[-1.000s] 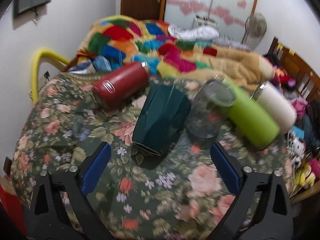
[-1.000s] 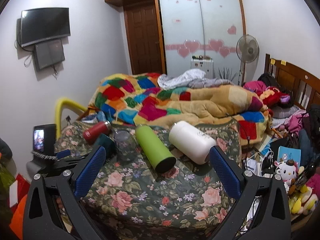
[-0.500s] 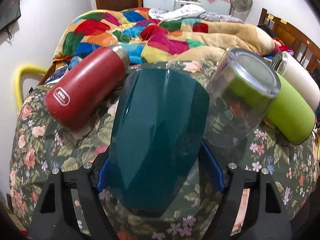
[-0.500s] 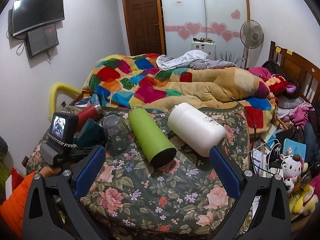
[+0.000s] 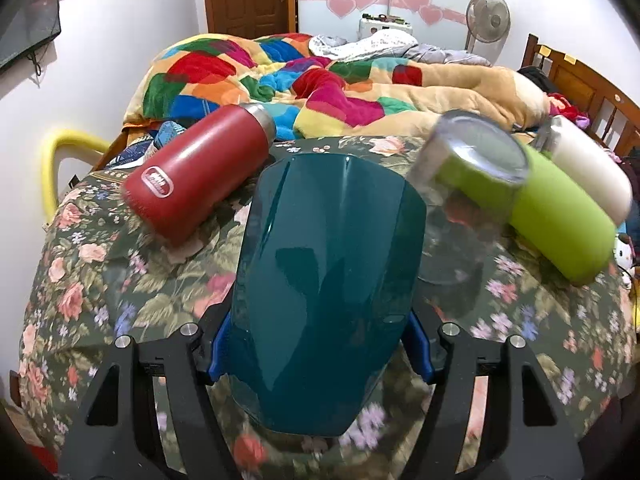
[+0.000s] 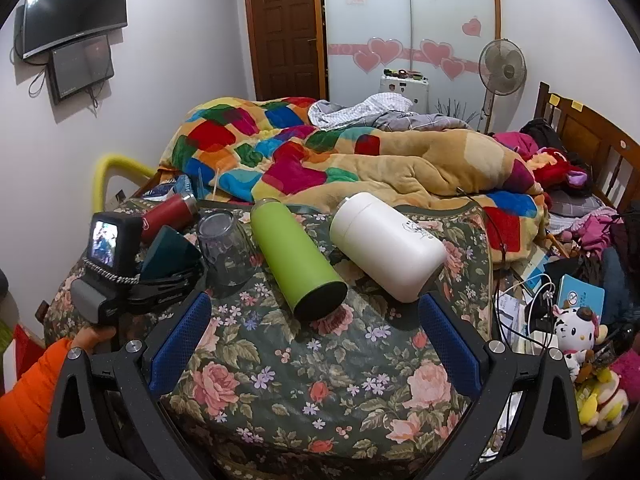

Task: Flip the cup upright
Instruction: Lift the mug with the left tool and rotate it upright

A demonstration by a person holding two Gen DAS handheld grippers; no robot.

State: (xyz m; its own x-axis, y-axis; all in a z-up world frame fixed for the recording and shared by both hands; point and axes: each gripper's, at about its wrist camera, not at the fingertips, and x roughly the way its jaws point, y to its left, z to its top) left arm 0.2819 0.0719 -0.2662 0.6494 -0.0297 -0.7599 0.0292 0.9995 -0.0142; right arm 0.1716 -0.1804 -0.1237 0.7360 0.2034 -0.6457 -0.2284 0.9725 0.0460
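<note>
we have the left gripper (image 5: 320, 350) clamped on the glossy dark teal faceted cup (image 5: 326, 280), blue pads on both its sides, near the left edge of the floral-cloth tabletop (image 5: 100, 300). clear glass tumbler (image 5: 468, 196) sits upside down just right of it. our right gripper (image 6: 316, 332) hangs spread apart, holding nothing, over the front edge.

The teal cup (image 5: 324, 292) hides the jaws' blue pads; the clear glass (image 5: 468, 184) is motion-blurred.
</note>
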